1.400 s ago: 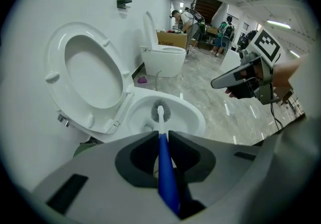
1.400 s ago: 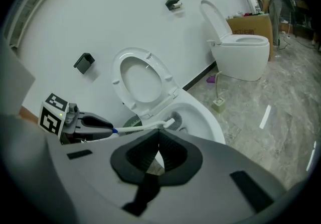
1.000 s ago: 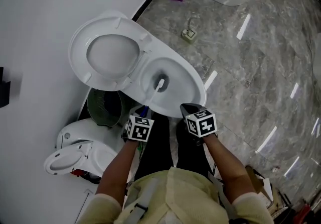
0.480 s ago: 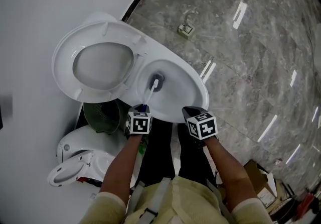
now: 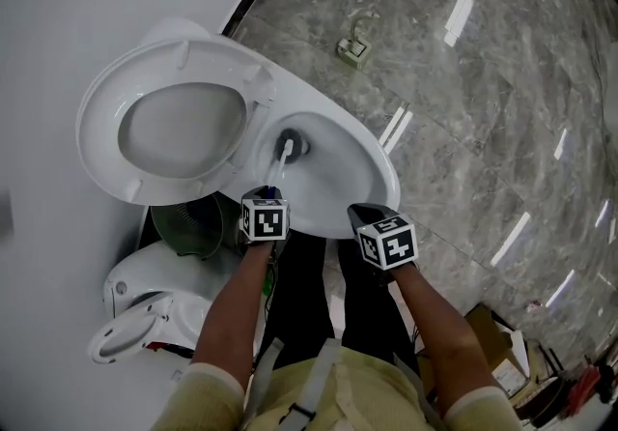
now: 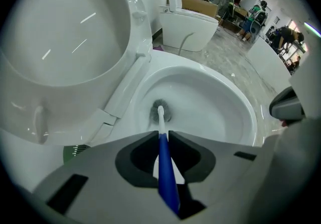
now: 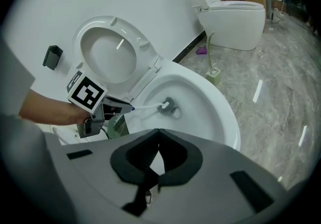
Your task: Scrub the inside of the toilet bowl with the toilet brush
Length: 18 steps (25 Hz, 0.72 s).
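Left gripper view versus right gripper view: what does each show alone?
Only the left gripper view looks between the jaws of the left gripper, shut on the blue-handled toilet brush. Only the right gripper view shows the right gripper shut and empty, the person's forearm and a dark wall bracket. Both show the white ceramic toilet bowl and raised seat.

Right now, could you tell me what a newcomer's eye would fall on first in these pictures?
The open white toilet bowl at the head view's centre catches the eye, its seat and lid raised toward the wall. The left tool is shut on the blue-and-white toilet brush, whose head sits at the bowl's bottom, while the right tool hangs shut and empty by the front rim.
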{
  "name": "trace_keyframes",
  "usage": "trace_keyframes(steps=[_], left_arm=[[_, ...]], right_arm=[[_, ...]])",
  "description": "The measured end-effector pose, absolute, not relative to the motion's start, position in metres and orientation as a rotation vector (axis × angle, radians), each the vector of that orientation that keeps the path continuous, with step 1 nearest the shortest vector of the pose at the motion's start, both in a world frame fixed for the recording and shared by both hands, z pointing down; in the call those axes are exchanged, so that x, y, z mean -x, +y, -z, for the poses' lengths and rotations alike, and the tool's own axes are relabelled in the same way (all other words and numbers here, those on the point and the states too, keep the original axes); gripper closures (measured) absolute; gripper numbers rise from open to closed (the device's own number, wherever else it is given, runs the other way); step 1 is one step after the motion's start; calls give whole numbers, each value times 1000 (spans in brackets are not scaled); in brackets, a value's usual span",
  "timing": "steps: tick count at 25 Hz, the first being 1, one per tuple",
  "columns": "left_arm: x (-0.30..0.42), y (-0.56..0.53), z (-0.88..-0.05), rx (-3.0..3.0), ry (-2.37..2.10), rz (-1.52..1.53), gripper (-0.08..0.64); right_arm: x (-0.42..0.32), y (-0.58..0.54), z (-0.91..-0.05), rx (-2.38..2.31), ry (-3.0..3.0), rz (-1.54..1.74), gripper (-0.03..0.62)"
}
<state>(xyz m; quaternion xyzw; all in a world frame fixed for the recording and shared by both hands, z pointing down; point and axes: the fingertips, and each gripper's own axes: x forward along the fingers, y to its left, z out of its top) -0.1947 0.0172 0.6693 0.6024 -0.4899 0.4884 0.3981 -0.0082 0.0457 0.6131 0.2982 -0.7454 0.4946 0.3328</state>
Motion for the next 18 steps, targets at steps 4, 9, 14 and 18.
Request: trace_keyframes(steps=[4, 9, 14, 18], left_arm=[[183, 12, -676, -1537, -1217, -1229, 494], [175, 10, -679, -1529, -1214, -1188, 494], [159, 11, -669, -1582, -1172, -1188, 494], [136, 19, -663, -1709, -1062, -1242, 494]], right_arm=[[2, 45, -617, -778, -1938, -1299, 577], [-2, 49, -619, -777, -1929, -1308, 577], [-2, 54, -620, -769, -1925, -1316, 577], [-5, 55, -620, -771, -1928, -1314, 577]])
